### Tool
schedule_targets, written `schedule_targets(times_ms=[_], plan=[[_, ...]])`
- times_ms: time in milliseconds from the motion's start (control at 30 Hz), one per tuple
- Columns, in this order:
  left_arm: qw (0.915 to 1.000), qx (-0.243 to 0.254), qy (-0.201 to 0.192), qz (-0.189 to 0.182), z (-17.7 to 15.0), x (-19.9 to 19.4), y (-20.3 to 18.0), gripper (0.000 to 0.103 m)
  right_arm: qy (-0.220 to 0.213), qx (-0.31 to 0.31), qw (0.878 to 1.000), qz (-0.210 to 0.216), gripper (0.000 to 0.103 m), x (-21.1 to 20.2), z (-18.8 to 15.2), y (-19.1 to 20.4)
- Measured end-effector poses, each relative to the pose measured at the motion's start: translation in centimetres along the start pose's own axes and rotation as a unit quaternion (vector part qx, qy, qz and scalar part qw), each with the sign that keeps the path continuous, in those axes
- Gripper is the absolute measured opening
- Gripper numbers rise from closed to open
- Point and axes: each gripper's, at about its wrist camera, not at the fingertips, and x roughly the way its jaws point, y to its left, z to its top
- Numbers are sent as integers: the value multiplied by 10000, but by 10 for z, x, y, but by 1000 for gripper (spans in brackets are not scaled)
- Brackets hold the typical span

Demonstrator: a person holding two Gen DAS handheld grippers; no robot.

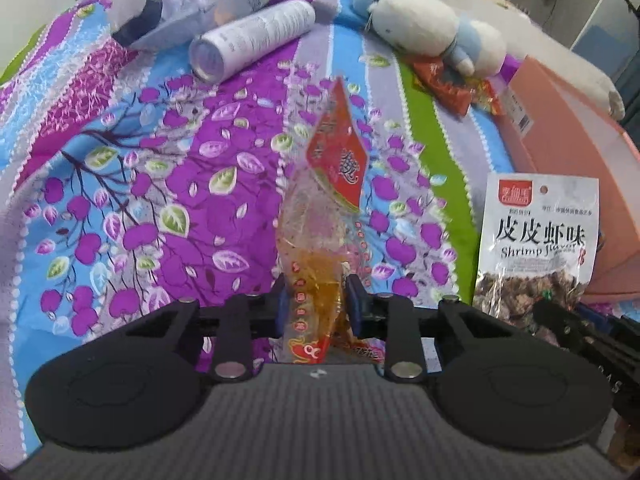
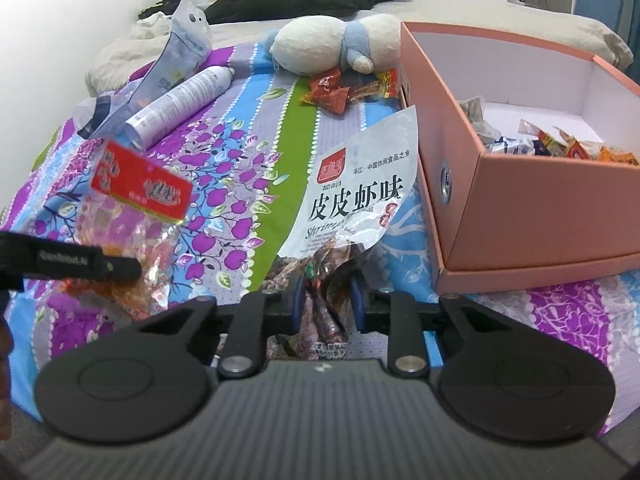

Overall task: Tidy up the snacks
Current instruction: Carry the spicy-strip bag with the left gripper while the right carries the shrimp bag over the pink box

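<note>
The left tool (image 1: 316, 304) is clamped on the lower end of a clear snack bag (image 1: 320, 216), which stands upright in the middle of the left wrist view. It has a red label with writing too blurred to read at the top, and orange contents show through the film lower down. The right tool (image 2: 326, 300) is clamped on the bottom of a silver shrimp snack bag (image 2: 356, 192) at the centre of the right wrist view. That bag carries a red logo patch, large black Chinese characters 皮皮虾味 and, beneath them, "Shrimp flavor"; dark brown pieces show through its clear lower part.

At the right of the right wrist view stands an open pink cardboard box (image 2: 520, 208) with a white inside. Small wrapped snacks in mixed colours lie in it, and a metal eyelet sits in its near wall. Just left of the box's far corner, a few loose red snack packets (image 2: 332, 88) lie on the bed's bedspread (image 2: 248, 184), which is striped purple, blue and green with a leaf print. A white and blue plush toy (image 2: 332, 46) lies touching them at the upper centre. At the upper left lie a white spray can (image 2: 180, 104) on its side, with fine print too small to read, and a crumpled clear pouch (image 2: 176, 60) beside it.
</note>
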Motion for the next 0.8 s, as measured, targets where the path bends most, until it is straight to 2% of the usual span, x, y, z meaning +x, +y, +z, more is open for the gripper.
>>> schedule_targets(times_ms=[400, 533, 800], plan=[[9988, -193, -280, -349, 26, -38, -3, 29, -96, -215, 9997, -78, 24, -27, 19, 8], [9974, -154, -377, -591, 41, -63, -10, 29, -243, -179, 9995, -79, 24, -45, 31, 10], [9938, 65, -782, -788, 70, -112, -43, 29, -647, -190, 9977, -78, 23, -85, 63, 4]])
